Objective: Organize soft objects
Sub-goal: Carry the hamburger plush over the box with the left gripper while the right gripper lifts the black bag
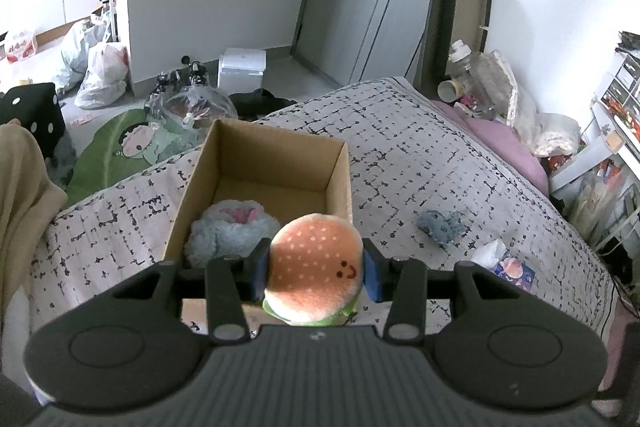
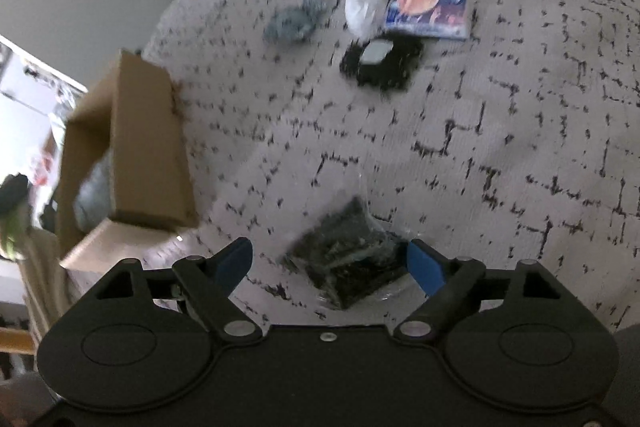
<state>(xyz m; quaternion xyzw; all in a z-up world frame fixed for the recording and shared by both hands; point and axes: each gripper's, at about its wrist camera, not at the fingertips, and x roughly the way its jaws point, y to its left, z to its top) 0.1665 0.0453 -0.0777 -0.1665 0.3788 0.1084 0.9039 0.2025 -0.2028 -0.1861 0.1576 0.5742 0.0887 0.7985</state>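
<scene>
Fluffy blue plush already in cardboard box; left gripper pinching burger plush above it, right gripper spread; grey plush left on bed.

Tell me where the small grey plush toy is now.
In the left wrist view, the grey plush toy lies on the bed cover, right of the cardboard box, near the tissue pack.

Open cardboard box on patterned bed cover — a fluffy blue plush fills its near left, the far half free. Right of it, bare cover, then small grey plush.
</scene>
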